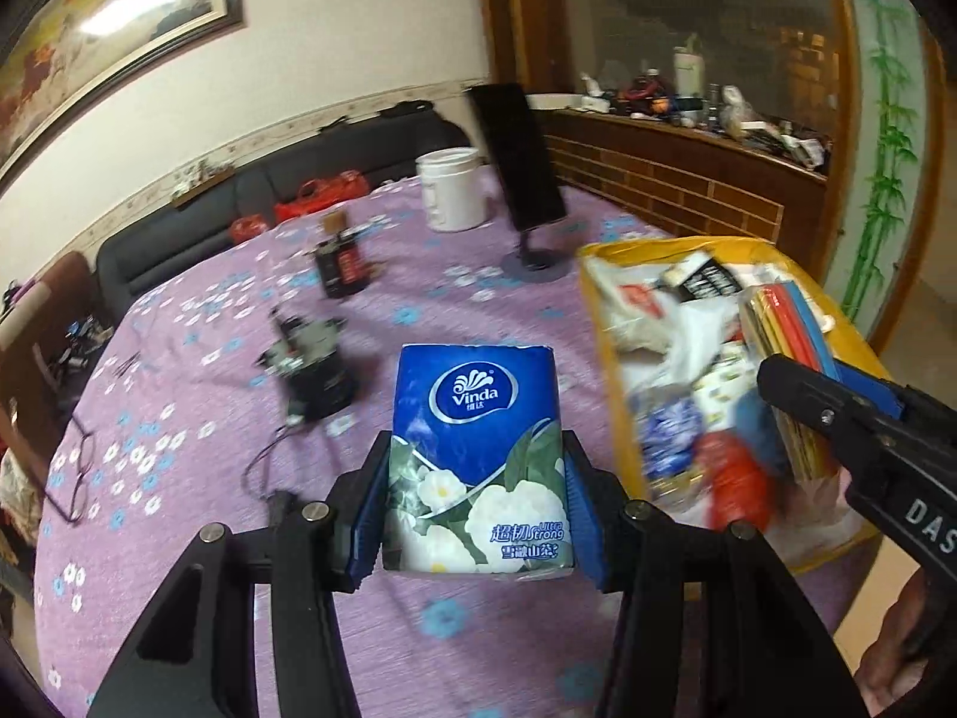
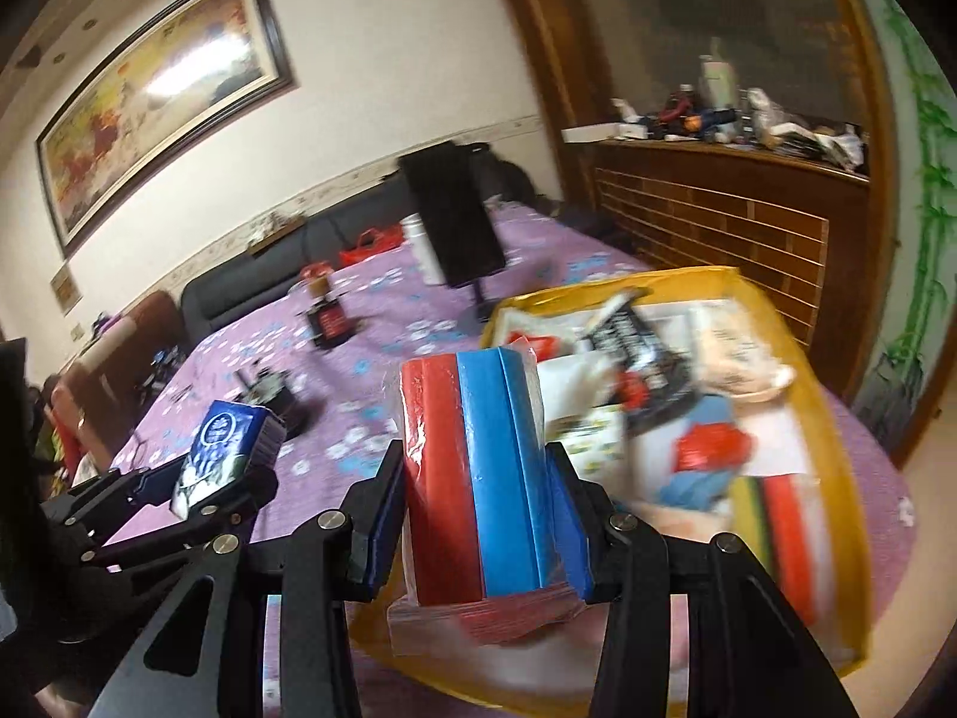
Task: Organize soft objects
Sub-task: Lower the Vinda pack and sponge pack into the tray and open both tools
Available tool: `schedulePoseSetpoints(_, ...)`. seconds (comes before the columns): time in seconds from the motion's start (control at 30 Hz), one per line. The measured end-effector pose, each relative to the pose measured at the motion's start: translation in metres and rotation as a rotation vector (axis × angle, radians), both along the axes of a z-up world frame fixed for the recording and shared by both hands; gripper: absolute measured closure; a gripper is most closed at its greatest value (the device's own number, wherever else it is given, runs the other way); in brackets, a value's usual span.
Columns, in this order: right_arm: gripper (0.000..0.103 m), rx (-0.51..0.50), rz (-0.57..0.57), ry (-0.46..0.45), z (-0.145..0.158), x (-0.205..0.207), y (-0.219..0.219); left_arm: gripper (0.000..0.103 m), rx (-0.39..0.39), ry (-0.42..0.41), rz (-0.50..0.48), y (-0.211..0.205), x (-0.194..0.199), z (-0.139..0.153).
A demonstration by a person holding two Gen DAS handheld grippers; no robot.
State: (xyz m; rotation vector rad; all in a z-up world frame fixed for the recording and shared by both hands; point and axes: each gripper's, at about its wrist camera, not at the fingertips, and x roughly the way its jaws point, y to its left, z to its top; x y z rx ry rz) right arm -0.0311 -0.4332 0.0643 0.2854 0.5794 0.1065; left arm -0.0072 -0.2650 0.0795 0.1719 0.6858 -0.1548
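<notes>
My left gripper [image 1: 475, 478] is shut on a blue Vinda tissue pack [image 1: 475, 437] and holds it above the purple flowered tablecloth [image 1: 209, 359]. The same pack shows at the left in the right wrist view [image 2: 227, 449]. My right gripper [image 2: 475, 490] is shut on a wrapped pack of red and blue cloths [image 2: 478, 478], held over the near left edge of the yellow bin [image 2: 795, 323]. The right gripper also shows at the right of the left wrist view [image 1: 837, 413], over the yellow bin [image 1: 670, 248] full of mixed soft items.
On the table stand a white tub [image 1: 451, 188], a black tablet on a stand [image 1: 523, 173], a dark red-labelled box [image 1: 342, 263], a small black device with cables [image 1: 311, 371] and glasses [image 1: 78, 478]. A dark sofa [image 1: 239, 203] and wooden counter [image 1: 688, 179] lie behind.
</notes>
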Motion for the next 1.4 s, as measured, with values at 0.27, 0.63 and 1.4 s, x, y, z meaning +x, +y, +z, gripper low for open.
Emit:
schedulePoseSetpoints(0.27,0.055,0.007,-0.104,0.018,-0.001,-0.006,-0.049,0.052,-0.014,0.029,-0.121,-0.057,0.002,-0.001)
schedulePoseSetpoints(0.63,0.055,0.024,-0.126,0.105,-0.011,-0.003,-0.091,0.052,-0.007,0.099,-0.245,-0.117,0.006,-0.017)
schedulePoseSetpoints(1.4,0.055,0.066,-0.003,0.374,-0.026,0.096,-0.117,0.052,-0.05,0.181,-0.324,-0.154,0.049,-0.035)
